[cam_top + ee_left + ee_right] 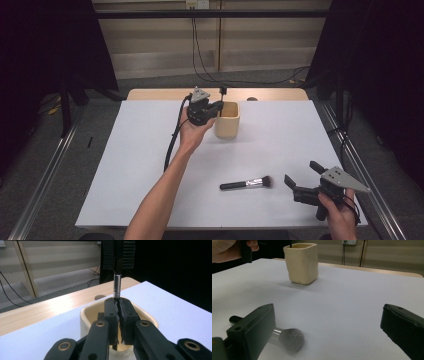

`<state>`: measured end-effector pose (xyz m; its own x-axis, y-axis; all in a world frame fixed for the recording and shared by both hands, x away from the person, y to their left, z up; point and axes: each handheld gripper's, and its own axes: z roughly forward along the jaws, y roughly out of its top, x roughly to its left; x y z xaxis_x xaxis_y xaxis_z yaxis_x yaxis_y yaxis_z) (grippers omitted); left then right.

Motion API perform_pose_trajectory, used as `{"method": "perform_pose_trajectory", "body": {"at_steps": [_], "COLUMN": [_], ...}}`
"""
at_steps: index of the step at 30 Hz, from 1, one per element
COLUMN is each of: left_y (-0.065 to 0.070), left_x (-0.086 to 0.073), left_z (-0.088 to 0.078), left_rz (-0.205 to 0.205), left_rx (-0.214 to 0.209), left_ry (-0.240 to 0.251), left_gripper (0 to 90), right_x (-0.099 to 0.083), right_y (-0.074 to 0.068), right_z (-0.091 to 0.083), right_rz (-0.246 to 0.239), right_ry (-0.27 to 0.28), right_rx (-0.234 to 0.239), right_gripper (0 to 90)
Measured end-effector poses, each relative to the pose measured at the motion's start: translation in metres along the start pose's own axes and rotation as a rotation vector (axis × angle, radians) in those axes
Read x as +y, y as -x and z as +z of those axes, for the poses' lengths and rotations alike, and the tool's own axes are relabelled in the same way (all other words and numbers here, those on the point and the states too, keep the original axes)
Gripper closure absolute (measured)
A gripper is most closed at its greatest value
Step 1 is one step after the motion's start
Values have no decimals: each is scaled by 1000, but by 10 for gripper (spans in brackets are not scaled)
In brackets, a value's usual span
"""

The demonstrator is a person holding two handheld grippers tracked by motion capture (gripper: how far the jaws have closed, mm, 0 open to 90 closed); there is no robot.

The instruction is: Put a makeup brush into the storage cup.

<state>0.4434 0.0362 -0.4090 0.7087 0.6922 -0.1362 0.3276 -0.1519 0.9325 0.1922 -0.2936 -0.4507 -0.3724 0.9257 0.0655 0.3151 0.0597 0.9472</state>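
We are holding the left gripper [218, 107] over the cream cup [227, 120] near the far edge of the white table [125, 165]. Its jaws are clamping a thin brush [117, 282] between them, closed tight on the handle. In the left gripper view the brush is standing upright: its metal collar and black upper part are rising above the jaws, while its lower end is dipping below them into the mouth of the cup [85, 315]. In the high view the top of the brush [223, 91] is showing just above the gripper.

We are resting the right gripper [300, 176] near the front right corner of the table. Its jaws are standing wide apart and are gripping nothing. A second brush [246, 184], with a black handle and a grey bristle head, is lying flat on the table just to the left of these jaws. In the right gripper view its head [291, 339] is lying beside the left-hand jaw, partly behind it.
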Motion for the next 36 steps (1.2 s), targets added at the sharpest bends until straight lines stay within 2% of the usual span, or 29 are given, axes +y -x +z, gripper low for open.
{"method": "perform_pose_trajectory", "body": {"at_steps": [6,11,22,26,28,30,32,34,36], "left_y": [-1,1,1,1,0,0,0,0,0], "left_x": [-6,-7,-7,-8,-8,-8,-7,-7,-6], "left_z": [1,2,1,-1,-3,-5,-7,-9,-11], "left_rz": [-4,9,9,7,-16,-25,-46,-36,-40], "left_rx": [-1,-2,0,0,-10,-3,-10,-3,6], "left_ry": [-9,-16,-17,-11,-19,-23,-15,-13,-18], "left_gripper": [855,850,807,746,728,696,645,585,478], "right_x": [0,0,0,0,0,0,0,0,0], "right_y": [0,0,0,0,-1,-1,-1,-1,-1], "right_z": [0,1,0,1,1,1,1,1,1], "right_rz": [-3,-1,-3,-3,-3,-5,-4,-5,-5], "right_ry": [-2,-3,-1,-2,-3,-3,-2,-3,-3], "right_rx": [1,0,3,3,3,3,3,4,4], "right_gripper": [0,0,0,0,0,0,0,0,0]}}
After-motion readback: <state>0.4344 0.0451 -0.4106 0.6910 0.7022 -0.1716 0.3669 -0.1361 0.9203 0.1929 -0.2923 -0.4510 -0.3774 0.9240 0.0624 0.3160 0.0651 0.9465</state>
